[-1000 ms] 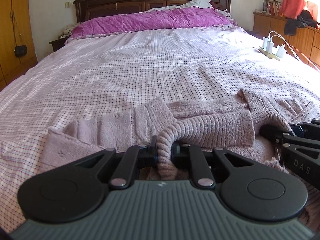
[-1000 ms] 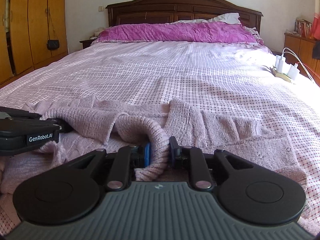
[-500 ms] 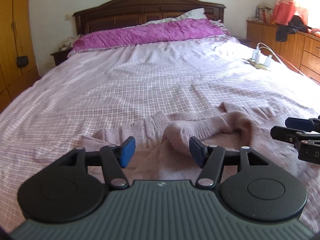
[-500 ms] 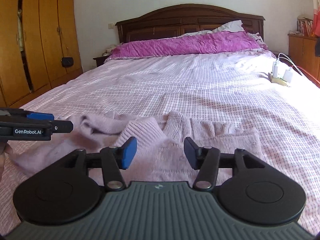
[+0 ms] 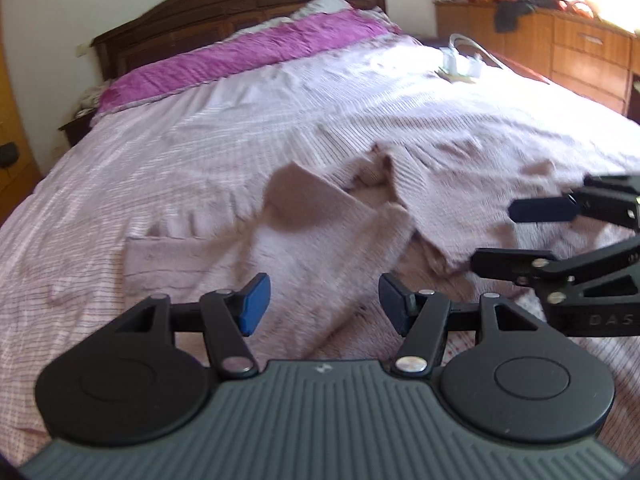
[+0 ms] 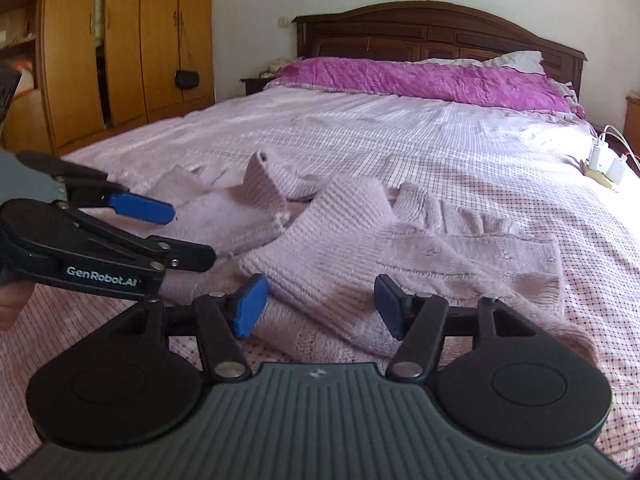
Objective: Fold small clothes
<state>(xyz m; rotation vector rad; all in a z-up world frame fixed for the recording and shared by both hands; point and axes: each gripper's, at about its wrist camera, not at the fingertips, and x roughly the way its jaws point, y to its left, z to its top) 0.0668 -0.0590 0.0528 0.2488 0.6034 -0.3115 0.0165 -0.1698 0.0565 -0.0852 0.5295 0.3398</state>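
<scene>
A small pale pink knitted sweater [image 5: 320,236] [image 6: 360,248] lies on the checked bedspread, its two sleeves laid inward over the body. My left gripper [image 5: 322,304] hangs open just above the sweater's near edge, nothing between its blue pads. My right gripper [image 6: 320,302] is open too, with a folded sleeve lying on the bed beyond its fingers. Each gripper shows in the other's view: the right gripper [image 5: 516,236] at the right edge, the left gripper [image 6: 188,236] at the left, both with jaws apart.
The bedspread [image 6: 400,140] stretches back to a purple pillow cover [image 6: 420,80] and a dark wooden headboard [image 6: 440,36]. White chargers on a power strip [image 6: 604,160] lie at the bed's right edge. A wardrobe [image 6: 120,48] stands left; a dresser [image 5: 560,48] stands right.
Both grippers let go of the sleeves they were shut on, opened, and pulled back and up. The sleeves now lie on the sweater. The left view has tilted and swung.
</scene>
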